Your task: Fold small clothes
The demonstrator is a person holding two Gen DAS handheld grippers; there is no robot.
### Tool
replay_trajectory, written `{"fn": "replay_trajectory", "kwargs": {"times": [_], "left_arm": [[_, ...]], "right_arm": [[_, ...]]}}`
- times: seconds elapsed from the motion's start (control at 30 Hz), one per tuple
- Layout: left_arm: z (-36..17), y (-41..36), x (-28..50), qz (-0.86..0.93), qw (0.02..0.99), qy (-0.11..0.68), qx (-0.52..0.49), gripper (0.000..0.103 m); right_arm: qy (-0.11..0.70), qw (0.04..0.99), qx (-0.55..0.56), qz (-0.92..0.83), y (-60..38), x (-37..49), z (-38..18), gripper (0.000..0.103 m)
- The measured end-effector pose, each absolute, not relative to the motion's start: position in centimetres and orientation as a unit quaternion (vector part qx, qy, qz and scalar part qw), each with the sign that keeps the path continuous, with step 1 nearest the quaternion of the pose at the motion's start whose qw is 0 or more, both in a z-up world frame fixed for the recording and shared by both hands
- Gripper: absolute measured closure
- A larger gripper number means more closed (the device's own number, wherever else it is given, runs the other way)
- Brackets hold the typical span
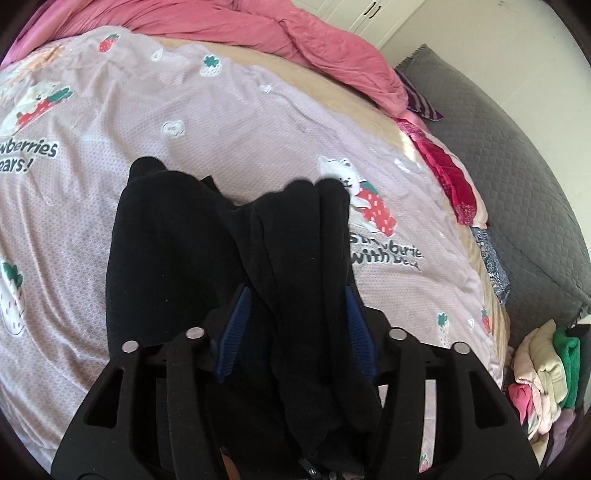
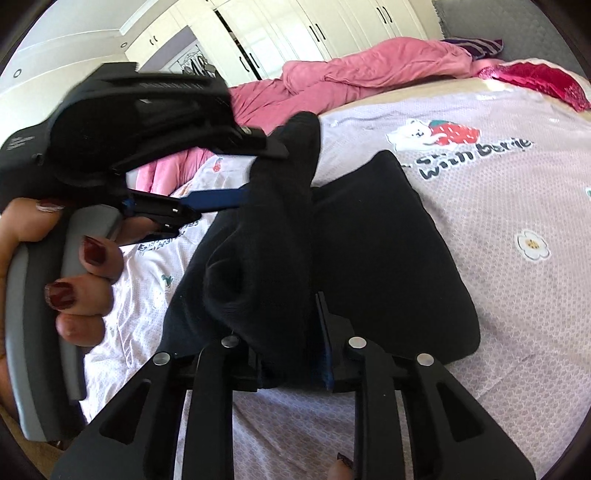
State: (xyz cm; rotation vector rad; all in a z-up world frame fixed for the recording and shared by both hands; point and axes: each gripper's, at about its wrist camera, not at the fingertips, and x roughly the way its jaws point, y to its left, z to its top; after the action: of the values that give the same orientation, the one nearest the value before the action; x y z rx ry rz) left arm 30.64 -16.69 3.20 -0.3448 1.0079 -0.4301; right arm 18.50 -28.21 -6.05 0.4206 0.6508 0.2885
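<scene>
A black garment lies partly on the lilac strawberry-print bedspread and partly bunches up in both grippers. My left gripper is shut on a thick fold of it, the cloth draped over the blue pads. In the right wrist view the garment spreads flat to the right, and my right gripper is shut on a bunched fold. The left gripper, held by a hand with dark red nails, comes in from the left and grips the same raised fold.
A crumpled pink duvet lies at the far side of the bed. Red clothes lie along the bed's right edge by a grey padded headboard. A pile of mixed clothes sits at lower right. White wardrobes stand behind.
</scene>
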Motion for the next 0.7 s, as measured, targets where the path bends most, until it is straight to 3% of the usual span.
{"fn": "replay_trajectory", "kwargs": {"times": [0.23,0.37,0.6,0.7], "left_arm": [[4.2,-15.4,30.1,-0.194,0.852,0.459,-0.160,0.056],[4.3,-14.6,29.5,-0.171,0.867,0.448,-0.134,0.050],[3.4,-13.5,28.5,-0.140,0.885,0.437,-0.082,0.047],[2.7,-12.6,28.1,-0.123,0.889,0.436,-0.066,0.042]], "right_arm": [[0.332,0.903,0.236,0.140,-29.3,17.8,-6.7,0.077],[0.334,0.895,0.253,0.153,-30.0,17.1,-6.6,0.069],[0.339,0.873,0.306,0.172,-32.3,17.9,-6.0,0.040],[0.345,0.871,0.305,0.167,-32.7,18.6,-5.0,0.034]]}}
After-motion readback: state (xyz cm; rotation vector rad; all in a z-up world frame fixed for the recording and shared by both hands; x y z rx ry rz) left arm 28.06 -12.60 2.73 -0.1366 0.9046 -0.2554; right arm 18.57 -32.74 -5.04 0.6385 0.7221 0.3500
